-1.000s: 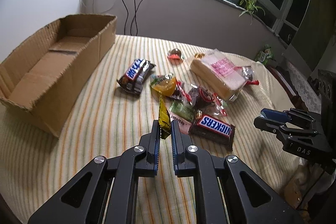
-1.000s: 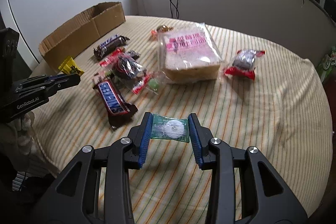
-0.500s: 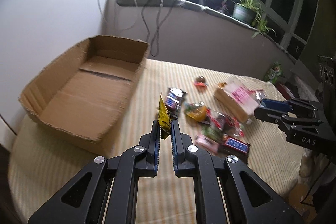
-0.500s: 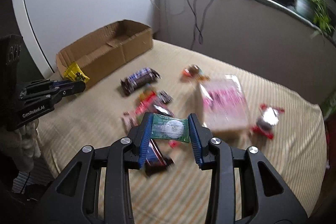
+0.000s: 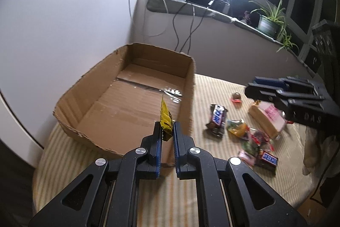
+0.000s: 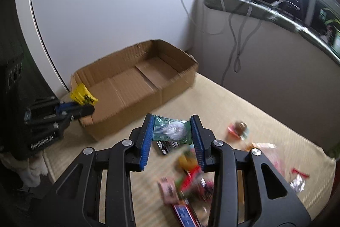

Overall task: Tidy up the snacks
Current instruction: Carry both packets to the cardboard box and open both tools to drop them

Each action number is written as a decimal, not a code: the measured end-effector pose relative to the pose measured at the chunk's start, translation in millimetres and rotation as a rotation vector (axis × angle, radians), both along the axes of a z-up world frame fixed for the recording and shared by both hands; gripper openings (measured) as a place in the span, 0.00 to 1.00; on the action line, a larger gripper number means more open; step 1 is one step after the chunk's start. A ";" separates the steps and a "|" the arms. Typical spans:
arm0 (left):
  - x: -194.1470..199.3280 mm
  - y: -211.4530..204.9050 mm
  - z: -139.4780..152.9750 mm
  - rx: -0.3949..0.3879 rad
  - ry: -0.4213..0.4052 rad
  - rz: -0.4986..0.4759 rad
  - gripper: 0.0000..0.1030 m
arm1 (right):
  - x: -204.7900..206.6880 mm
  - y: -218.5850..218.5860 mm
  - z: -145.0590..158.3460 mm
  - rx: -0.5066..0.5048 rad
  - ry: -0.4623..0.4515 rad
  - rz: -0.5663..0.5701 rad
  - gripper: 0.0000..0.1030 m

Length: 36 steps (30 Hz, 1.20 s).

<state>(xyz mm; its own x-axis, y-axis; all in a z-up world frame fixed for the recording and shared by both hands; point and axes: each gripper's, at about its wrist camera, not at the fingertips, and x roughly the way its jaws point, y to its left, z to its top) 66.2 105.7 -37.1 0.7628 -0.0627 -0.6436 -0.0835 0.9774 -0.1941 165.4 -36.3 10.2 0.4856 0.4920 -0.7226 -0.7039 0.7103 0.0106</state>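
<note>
My left gripper (image 5: 166,131) is shut on a small yellow packet (image 5: 165,118) that stands upright between its pads, just short of the near wall of an open cardboard box (image 5: 189,82). In the right wrist view the same yellow packet (image 6: 83,97) hangs at the box's near left corner. My right gripper (image 6: 172,130) is shut on a green wrapped candy (image 6: 172,130), held flat above the striped tablecloth to the right of the cardboard box (image 6: 136,86). The box's floor is bare.
Loose snacks lie on the cloth right of the box: a Milky Way bar (image 5: 217,119), a Snickers bar (image 5: 268,159), a packed sandwich (image 5: 268,120), an orange jelly cup (image 5: 237,128) and a round candy (image 5: 236,97). A wall, a ledge with cables and a ring light stand behind.
Both grippers have swung left and risen, from over the snack pile towards the cardboard box, each still holding its snack. The box now fills the middle of both views.
</note>
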 end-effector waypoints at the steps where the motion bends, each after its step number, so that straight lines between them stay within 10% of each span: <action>1: 0.7 2.5 -0.5 0.000 0.001 0.003 0.08 | 3.7 7.4 0.4 0.004 0.004 0.008 0.36; 22: 13.5 29.9 -5.7 -0.013 0.027 0.033 0.08 | 41.8 111.3 -30.3 -0.025 0.063 0.135 0.37; 28: 12.8 28.3 -3.9 -0.012 0.022 0.041 0.16 | 40.8 111.9 -28.7 -0.021 0.045 0.129 0.67; 36: 3.2 26.0 -0.7 -0.009 -0.003 0.054 0.37 | 38.7 99.8 -17.6 -0.012 0.032 0.099 0.72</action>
